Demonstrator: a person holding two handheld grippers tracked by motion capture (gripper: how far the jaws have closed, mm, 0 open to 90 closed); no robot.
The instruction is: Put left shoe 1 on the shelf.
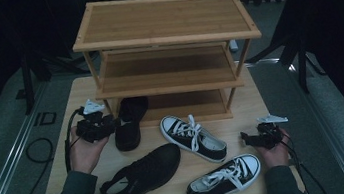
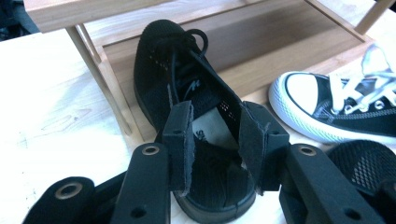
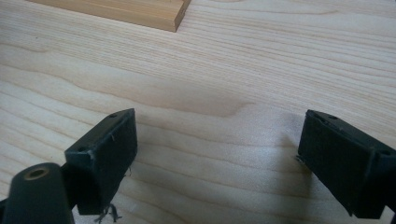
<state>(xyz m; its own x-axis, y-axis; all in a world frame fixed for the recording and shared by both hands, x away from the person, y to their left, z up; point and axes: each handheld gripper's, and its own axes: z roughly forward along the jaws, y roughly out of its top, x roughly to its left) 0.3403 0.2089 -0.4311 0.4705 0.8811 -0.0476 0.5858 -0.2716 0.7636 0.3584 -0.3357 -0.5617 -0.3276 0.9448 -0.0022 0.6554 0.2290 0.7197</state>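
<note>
Holding the right gripper (image 3: 217,126) with jaws set wide and nothing between them, low over bare table (image 3: 210,56) at the near right corner. Judging it parked there to keep clear of the work on the other side.

Noting three shoes lying loose across the front of the table: one white-laced sneaker (image 1: 223,178) nearest the edge, a black leather shoe (image 1: 140,174) to its left, a second sneaker (image 1: 193,137) just behind. Reading these as not yet put away, lying within reach of either hand.

Holding the left gripper (image 2: 218,114) part open, jaws straddling the heel opening of a black mesh shoe (image 2: 173,65). Seeing the insole between the pads and no clear pinch on the collar; judging the jaws as off the shoe, though not ruling out light contact. Approaching from the heel as the sensible end, leaving the toe free to go in first.

Finding the mesh shoe lying flat, toe tucked onto the bottom shelf (image 2: 280,42) of the wooden rack (image 1: 165,22), heel overhanging onto the table, close beside the left front post. Judging it only partly seated, probably needing a further push inward.

Observing the middle and top shelves beyond carrying nothing.
</note>
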